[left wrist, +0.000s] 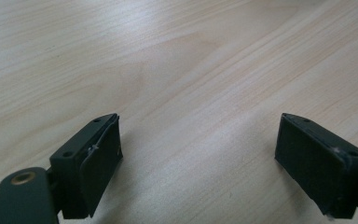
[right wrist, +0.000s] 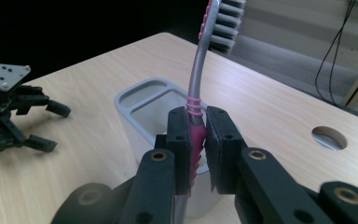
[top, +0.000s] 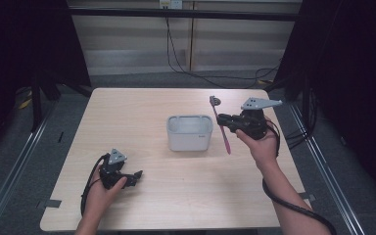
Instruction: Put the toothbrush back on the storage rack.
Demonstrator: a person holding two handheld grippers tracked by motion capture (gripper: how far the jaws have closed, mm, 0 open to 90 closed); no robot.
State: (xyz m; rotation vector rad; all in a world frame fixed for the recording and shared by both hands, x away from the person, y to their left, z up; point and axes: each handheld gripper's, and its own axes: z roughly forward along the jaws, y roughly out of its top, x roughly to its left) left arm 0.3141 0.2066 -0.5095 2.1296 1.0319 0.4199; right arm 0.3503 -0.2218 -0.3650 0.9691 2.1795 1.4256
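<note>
A pink and grey toothbrush (top: 221, 124) hangs in the air just right of a pale grey holder cup (top: 189, 132) at the table's middle. My right gripper (top: 224, 121) is shut on the toothbrush handle (right wrist: 196, 135), bristles up and handle end down. In the right gripper view the cup (right wrist: 140, 109) stands right behind the jaws, with two compartments showing. My left gripper (top: 136, 176) rests low near the table's front left, open, with bare wood between its pads (left wrist: 100, 161). It also appears as the left gripper (right wrist: 51, 126) far off in the right gripper view.
The light wooden table (top: 142, 105) has a round cable hole (right wrist: 329, 137) near its far right. Dark floor, metal rails and trailing cables surround the table. Open tabletop lies between the cup and my left gripper.
</note>
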